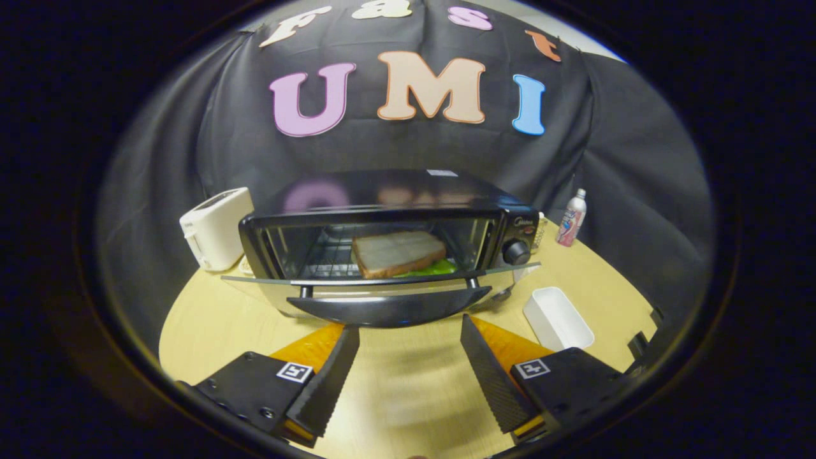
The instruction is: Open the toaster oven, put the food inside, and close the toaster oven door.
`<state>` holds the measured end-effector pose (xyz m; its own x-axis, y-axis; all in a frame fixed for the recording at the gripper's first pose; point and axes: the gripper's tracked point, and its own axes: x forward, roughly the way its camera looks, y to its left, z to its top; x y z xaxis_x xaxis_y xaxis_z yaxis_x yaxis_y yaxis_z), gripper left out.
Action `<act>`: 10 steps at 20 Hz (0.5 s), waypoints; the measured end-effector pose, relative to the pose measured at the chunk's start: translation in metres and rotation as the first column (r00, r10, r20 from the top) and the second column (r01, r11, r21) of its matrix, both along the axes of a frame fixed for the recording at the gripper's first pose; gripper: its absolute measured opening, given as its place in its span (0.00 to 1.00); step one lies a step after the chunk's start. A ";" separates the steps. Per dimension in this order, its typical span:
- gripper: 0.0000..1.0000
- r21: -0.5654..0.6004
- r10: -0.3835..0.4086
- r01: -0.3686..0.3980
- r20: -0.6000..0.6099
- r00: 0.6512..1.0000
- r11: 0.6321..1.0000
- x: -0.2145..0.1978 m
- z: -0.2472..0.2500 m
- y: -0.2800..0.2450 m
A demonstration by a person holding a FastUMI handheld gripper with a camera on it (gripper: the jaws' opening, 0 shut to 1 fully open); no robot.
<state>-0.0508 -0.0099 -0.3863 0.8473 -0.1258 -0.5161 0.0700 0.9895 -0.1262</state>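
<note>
A black toaster oven (389,191) stands on the wooden table just beyond my fingers, its glass door (382,280) swung down flat toward me. The door's dark handle bar (389,309) lies right ahead of my fingertips, nearly touching them. Inside on the wire rack rests a slice of bread (398,252) with something green (433,268) under its near edge. My gripper (408,331) is open, fingers spread wide, with nothing between them but bare table.
A white toaster (215,227) stands left of the oven. Right of it are a white rectangular container (558,317) and, farther back, a small bottle (571,217). The oven's knob (516,252) sits on its right panel. The round table's edge (167,338) curves near on both sides.
</note>
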 end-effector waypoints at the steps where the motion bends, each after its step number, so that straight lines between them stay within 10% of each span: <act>1: 0.98 0.010 0.001 -0.001 0.012 1.000 1.000 0.006 0.004 0.002; 10: 0.99 0.056 -0.002 -0.003 0.088 0.996 0.998 0.035 0.033 0.008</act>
